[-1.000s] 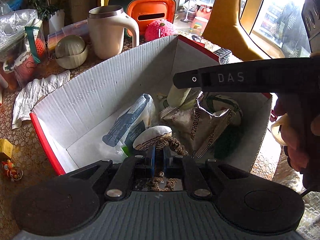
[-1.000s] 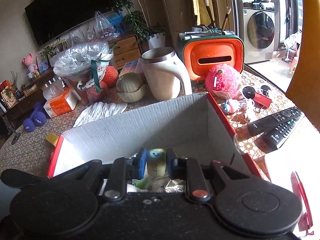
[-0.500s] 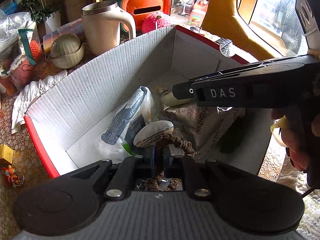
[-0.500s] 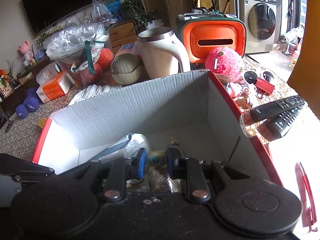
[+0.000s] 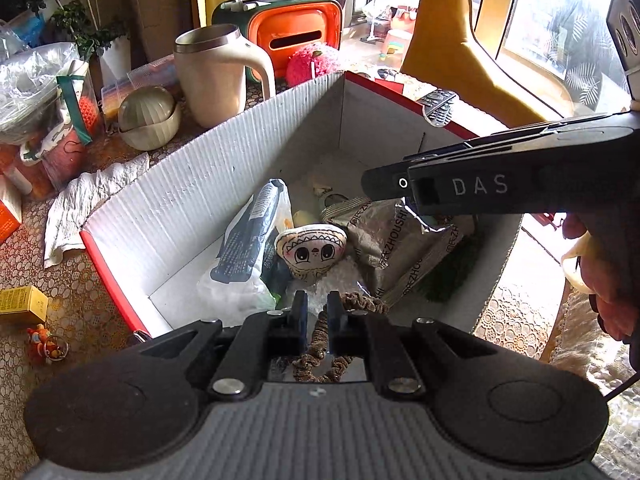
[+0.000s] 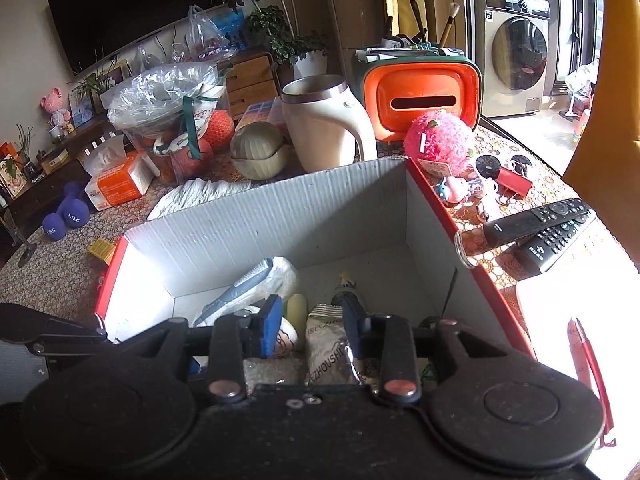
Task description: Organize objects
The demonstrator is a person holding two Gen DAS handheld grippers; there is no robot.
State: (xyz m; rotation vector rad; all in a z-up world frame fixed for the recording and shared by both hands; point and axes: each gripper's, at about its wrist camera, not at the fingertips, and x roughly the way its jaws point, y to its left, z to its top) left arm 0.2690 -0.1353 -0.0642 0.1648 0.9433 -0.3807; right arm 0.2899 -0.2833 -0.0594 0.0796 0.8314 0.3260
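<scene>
Since a second ago, the right tongs [image 6: 310,330] have been opening and the small yellow toy [image 6: 297,312] is now lying loose in the cardboard box [image 6: 280,216]. From the left wrist, the left tongs [image 5: 314,312] are pinching the braided cord [image 5: 320,340] of the little doll [image 5: 312,248], dangling it over the box for dropping. From the right wrist, the right tongs are standing partly open, empty.

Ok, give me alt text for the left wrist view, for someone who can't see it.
The left claw, shut on a braided brown cord, hangs over an open white cardboard box holding a small doll-face pouch, a plastic bag and foil snack packets. The right claw reaches in from the right.
</scene>
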